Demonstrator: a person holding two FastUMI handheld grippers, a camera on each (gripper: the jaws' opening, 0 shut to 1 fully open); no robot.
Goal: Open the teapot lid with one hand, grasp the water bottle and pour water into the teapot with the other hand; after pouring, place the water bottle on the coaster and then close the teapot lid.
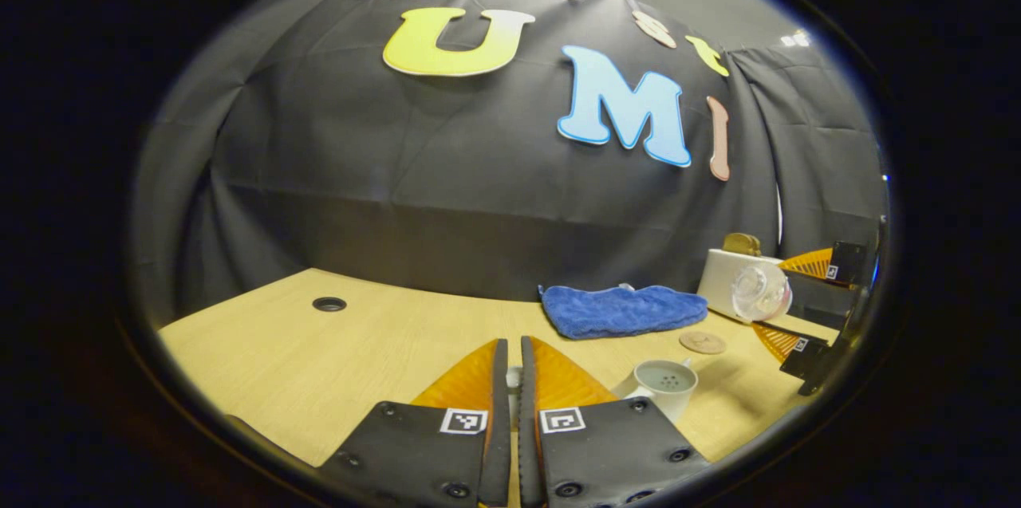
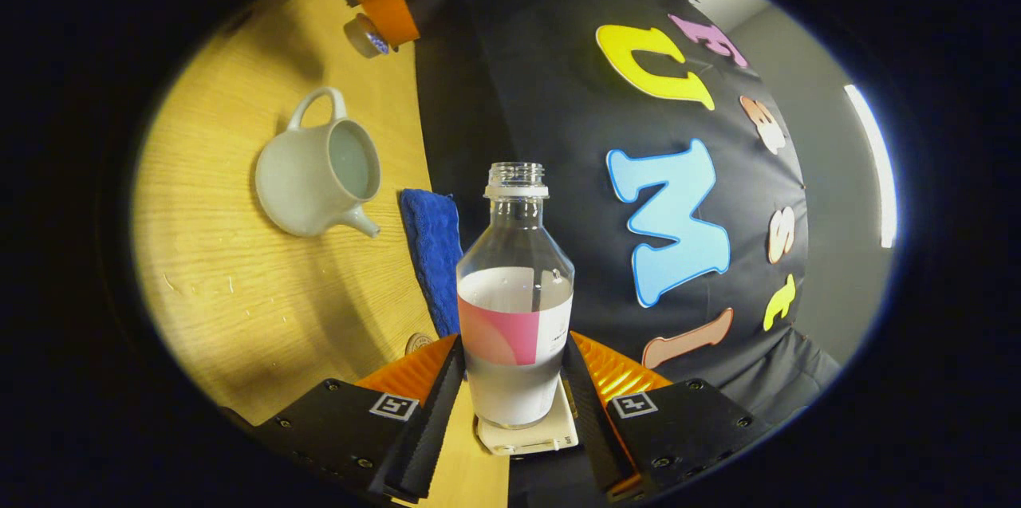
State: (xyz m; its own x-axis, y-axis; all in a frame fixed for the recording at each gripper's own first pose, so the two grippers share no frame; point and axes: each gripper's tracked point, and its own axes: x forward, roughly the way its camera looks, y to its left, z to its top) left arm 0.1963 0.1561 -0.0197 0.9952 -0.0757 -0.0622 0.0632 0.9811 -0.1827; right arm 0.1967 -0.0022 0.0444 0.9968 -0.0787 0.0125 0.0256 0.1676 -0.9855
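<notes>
Clamped low on the bottle (image 2: pixel 514 253), right gripper (image 2: pixel 513 342): jaws parted to its width, both pressing the labelled body. Carries an open neck, no cap, and water partly filling it, so probably middling in weight, sloshing, with thin clear walls likely to give under a hard squeeze; best held where held now, on the straight labelled part, not the tapering shoulder. Seems turned well over on its side, judging by the tabletop (image 2: pixel 223 269) running up the left of the right gripper view. Nearly closed, left gripper (image 1: pixel 510 342): jaws pinched on a small pale piece, taken to be the lid (image 2: pixel 365 36), kept off at the far side. Stands uncovered near the middle of the tabletop, teapot (image 2: pixel 319 173), handle far, spout towards the blue cloth (image 2: pixel 431 253); looks glazed, hard and breakable, so no knocks from the bottle's neck. Lies bare just beside the cloth, coaster (image 1: pixel 702 342), near the teapot on its right. Shows a few droplets on the wood near the teapot; expect a slick spot there.
</notes>
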